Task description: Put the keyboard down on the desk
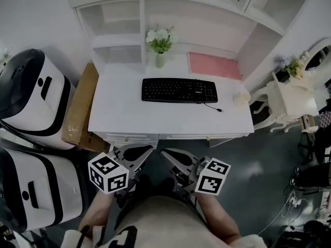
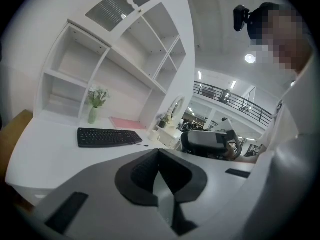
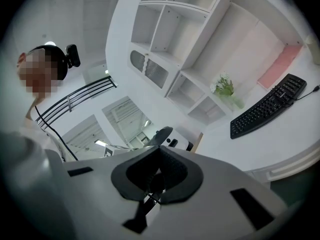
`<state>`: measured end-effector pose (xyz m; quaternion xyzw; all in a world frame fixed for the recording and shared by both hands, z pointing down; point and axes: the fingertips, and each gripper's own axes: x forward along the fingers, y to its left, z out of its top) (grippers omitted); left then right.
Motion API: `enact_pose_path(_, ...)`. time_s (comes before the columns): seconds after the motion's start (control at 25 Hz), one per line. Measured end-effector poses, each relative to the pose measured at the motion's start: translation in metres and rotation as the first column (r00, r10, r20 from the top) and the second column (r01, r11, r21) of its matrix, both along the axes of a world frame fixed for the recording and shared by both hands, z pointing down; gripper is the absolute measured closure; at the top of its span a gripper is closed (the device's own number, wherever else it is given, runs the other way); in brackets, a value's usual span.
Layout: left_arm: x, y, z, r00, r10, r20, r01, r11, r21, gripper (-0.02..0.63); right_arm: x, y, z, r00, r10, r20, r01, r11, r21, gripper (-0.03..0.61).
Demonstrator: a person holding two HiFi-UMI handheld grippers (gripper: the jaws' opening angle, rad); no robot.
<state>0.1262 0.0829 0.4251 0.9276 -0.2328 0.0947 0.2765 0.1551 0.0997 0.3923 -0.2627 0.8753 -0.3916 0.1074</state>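
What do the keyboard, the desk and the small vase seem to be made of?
Keyboard: probably plastic, matte black; rows of moulded keys, no shine.
Desk: likely painted or laminated board, smooth white, no visible grain.
Vase: perhaps ceramic or glass, pale green; too small to tell.

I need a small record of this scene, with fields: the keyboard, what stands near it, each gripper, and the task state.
Keyboard: black corded keyboard, lying flat on the white desk, near its middle
Behind it: green vase of white flowers; pink mat at the back right
Left gripper: shut, empty, in front of the desk
Right gripper: shut, empty, in front of the desk
Task state: keyboard already down
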Motion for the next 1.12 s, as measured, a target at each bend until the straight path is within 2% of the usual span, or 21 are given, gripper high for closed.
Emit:
enact_pose_path(0.32,0.000,0.001,0.003,0.999,0.035,0.000,-0.035,0.999,-0.015,0.600,-0.001,0.000,0.002,0.999,0.033,-0.011,-0.033,0.999,-0.003,0.555)
enact_pose_path(0.6,0.009,0.001,-0.002,0.998,0.062,0.000,-0.062,0.998,0.002,0.600,0.003,0.003,0.000,0.999,0.040,-0.027,-0.039,0.999,0.010,0.555)
enact_pose_path(0.88,0.014,-0.003,-0.012,0.998,0.055,0.003,-0.055,0.998,0.027,0.600,0.010,0.001,-0.007,0.999,0.036,-0.025,-0.035,0.999,0.034,0.555)
enact_pose_path(1.12,0.021,-0.005,-0.004,0.999,0.044,0.022,-0.044,0.999,0.005,0.600,0.019,-0.001,-0.006,1.000,0.025,-0.014,-0.024,0.999,0.024,0.555)
